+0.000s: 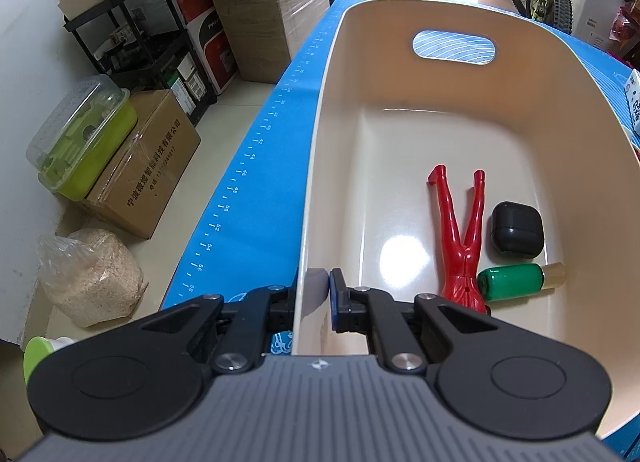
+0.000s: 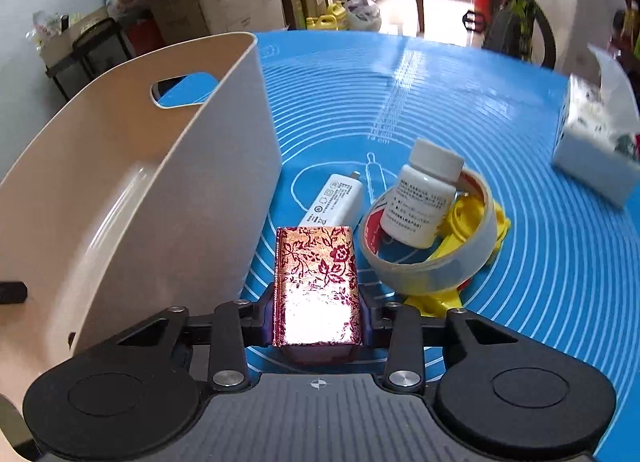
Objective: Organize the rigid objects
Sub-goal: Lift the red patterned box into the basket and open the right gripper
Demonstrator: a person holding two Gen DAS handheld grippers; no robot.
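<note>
A beige plastic basket (image 1: 540,74) stands on the blue mat. In it lie a red legs-shaped toy (image 1: 460,230), a black case (image 1: 516,228) and a green bottle (image 1: 516,282) with a gold cap. My left gripper (image 1: 314,290) is shut on the basket's near wall, one finger inside and one outside. In the right wrist view, my right gripper (image 2: 318,302) is closed on a shiny box with a red floral pattern (image 2: 316,262), which sits just right of the basket (image 2: 224,166), low over the mat. Both pads press its sides.
Beyond the box lie a white charger (image 2: 336,202), a white pill bottle (image 2: 424,198) leaning in a tape roll (image 2: 432,262), and a crumpled yellow item (image 2: 472,218). A tissue pack (image 2: 596,142) sits far right. Cartons and a rack crowd the floor left of the table.
</note>
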